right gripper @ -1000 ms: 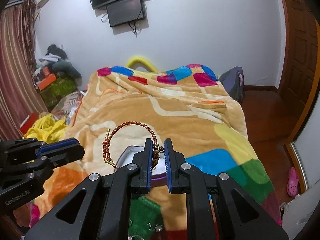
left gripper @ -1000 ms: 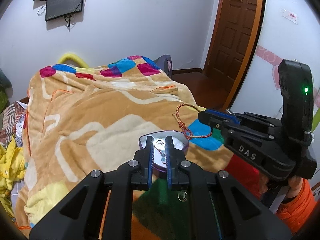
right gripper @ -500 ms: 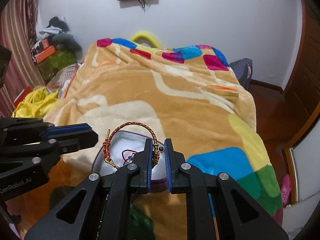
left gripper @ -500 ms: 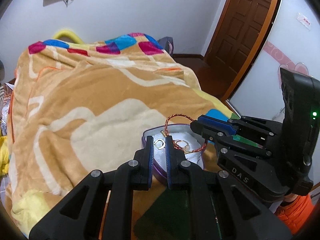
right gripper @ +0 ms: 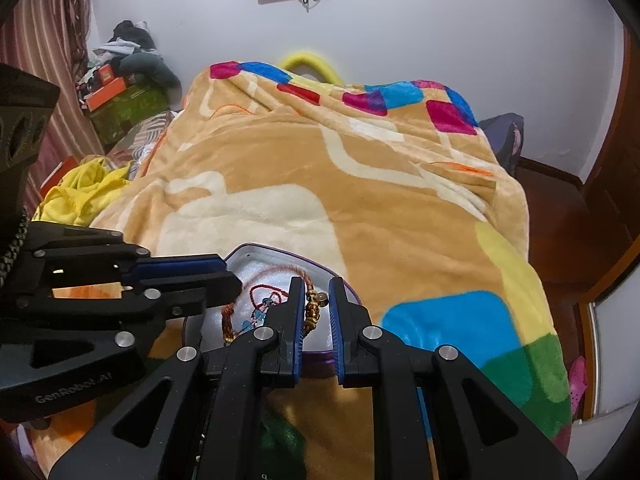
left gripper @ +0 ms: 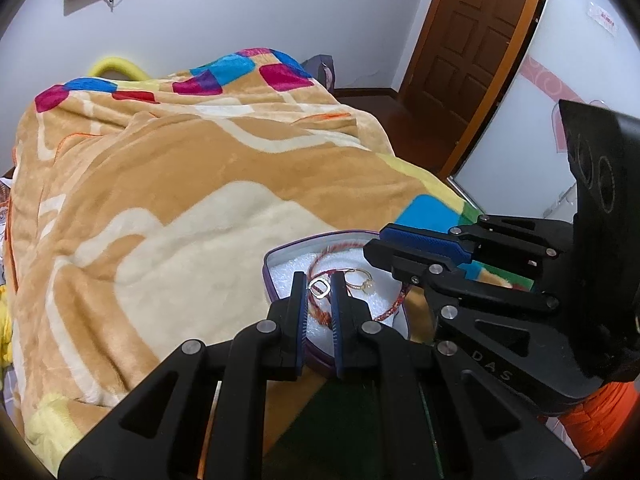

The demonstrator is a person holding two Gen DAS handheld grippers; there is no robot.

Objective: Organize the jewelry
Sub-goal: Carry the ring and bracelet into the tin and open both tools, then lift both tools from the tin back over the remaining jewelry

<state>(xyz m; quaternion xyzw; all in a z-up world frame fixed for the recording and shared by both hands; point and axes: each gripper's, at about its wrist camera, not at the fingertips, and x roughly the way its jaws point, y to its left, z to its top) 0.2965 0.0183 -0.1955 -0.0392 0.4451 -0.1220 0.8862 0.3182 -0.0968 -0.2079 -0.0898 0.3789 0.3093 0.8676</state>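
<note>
Nearest first: your left tongs (left gripper: 319, 286) sit over the near edge of the tin (left gripper: 276, 254), fingers narrowly apart, with a small square metal ring (left gripper: 320, 287) framed between the tips. You're likely pinching it, but contact isn't clear; can't tell if it's gripped or just lying behind the tips.

Your right tongs (right gripper: 313, 304), entering the left view from 3 o'clock, have a narrow gap too. The beaded gold clasp (right gripper: 313, 312) of the red-and-gold braided bracelet (left gripper: 394, 307) sits between the fingers, against the left one. Looks slack to me, as if let go or nearly so. Can't confirm.

Inside the tin, on white foam padding (left gripper: 286, 274):
- braided bracelet, looped across the foam, one stretch draped over the rim at 4 o'clock in the left view
- gold ring with a pale stone (left gripper: 362, 282), just right of your left tips
- thin red cord with blue beads (right gripper: 262, 304), seen from the right wrist

Progress, my read: mostly done. Several pieces are in the tin. Left: drop the square ring in, tuck the bracelet's overhang inside. No lid in view, so closing is unknown.

Beyond the tin: only the patterned blanket (left gripper: 180, 184) on the bed. No loose jewelry visible on it.
</note>
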